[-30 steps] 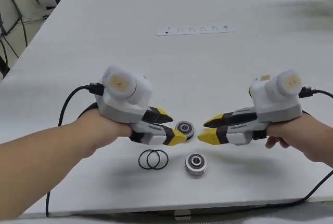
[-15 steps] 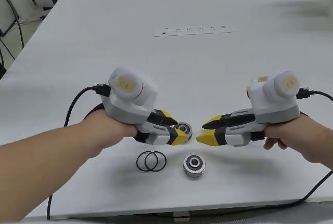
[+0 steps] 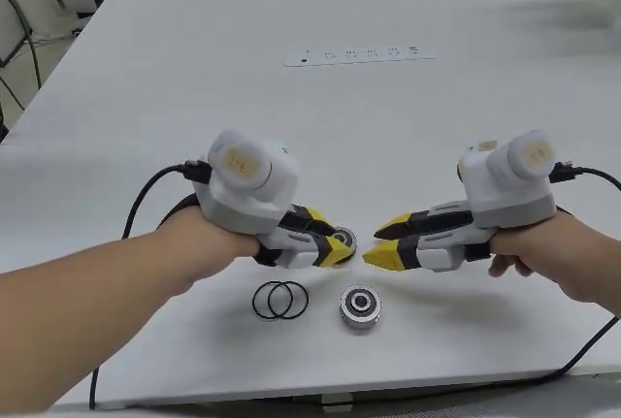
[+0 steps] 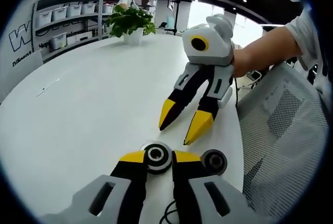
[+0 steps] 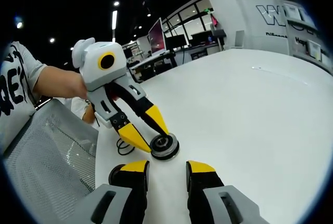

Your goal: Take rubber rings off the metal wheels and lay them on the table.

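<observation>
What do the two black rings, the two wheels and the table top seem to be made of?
The black rings: thin matte loops, probably rubber. The wheel on the table: shiny silvery rim, dark centre, likely metal. The held wheel in the left gripper: bright inner ring, likely metal, with a black outer band, perhaps rubber. The table top: smooth, pale, faint sheen; laminate or paint, unclear.

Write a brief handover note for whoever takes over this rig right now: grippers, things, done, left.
Left gripper: shut on a metal wheel.
Right gripper: open, empty, tips facing that wheel.
Second wheel lies on the table, with two rubber rings beside it.
Done: two rings laid down.
Left: pull any ring off the held wheel; I cannot tell whether it bears one.
</observation>
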`<state>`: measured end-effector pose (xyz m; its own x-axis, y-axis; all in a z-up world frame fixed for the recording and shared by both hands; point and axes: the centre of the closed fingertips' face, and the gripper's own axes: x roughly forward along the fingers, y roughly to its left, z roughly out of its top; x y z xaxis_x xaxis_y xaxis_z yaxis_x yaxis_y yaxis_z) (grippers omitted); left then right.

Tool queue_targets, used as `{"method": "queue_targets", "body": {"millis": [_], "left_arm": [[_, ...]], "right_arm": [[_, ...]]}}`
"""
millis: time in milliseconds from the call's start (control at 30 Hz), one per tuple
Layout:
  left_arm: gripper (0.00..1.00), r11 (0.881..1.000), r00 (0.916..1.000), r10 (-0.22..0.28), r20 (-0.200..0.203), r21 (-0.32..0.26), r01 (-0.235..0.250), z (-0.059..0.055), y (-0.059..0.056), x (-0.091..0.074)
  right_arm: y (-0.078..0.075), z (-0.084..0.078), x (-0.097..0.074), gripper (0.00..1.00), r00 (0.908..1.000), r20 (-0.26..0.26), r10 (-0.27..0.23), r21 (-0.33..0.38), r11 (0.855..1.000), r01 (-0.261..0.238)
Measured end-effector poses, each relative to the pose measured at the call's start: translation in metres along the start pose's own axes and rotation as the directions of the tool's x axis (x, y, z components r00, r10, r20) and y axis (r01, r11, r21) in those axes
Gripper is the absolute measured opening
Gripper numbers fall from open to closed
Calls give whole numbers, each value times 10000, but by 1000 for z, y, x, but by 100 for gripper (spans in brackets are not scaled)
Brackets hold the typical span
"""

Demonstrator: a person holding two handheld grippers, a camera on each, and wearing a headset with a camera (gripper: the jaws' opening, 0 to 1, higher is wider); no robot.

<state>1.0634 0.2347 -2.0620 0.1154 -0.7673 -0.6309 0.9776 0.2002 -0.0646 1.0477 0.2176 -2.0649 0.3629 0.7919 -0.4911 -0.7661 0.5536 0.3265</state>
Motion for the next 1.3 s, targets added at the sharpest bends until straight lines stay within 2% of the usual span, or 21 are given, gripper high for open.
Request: {"method": "queue_targets", "body": {"millis": [67, 267, 400, 733, 1000, 1300], "left_arm": [[13, 9998, 10000, 35, -33, 219, -34, -1, 0, 0], [7, 9990, 9995, 307, 14, 332, -307, -1, 5, 0], [8, 9958, 9992, 392, -35, 830, -387, -1, 3, 1], [7, 9959, 9990, 452, 4, 789, -451, -1, 4, 1], [7, 9960, 9988, 494, 65, 742, -498, 0, 4, 1], [7, 9959, 9985, 537, 121, 719, -544, 0, 4, 1]], "right_arm": [[0, 1, 0, 26, 10000, 8, 7, -12, 10000, -7], [1, 3, 3, 26, 10000, 13, 34, -64, 10000, -33], [2, 3, 5, 26, 10000, -40, 84, -117, 9999, -84], [3, 2, 14, 26, 9996, -203, 189, -311, 9993, -195], [2, 3, 22, 26, 9993, -380, 41, -894, 9960, -75], [-1, 2, 29, 25, 9980, -589, -249, -1682, 9856, 146]]}}
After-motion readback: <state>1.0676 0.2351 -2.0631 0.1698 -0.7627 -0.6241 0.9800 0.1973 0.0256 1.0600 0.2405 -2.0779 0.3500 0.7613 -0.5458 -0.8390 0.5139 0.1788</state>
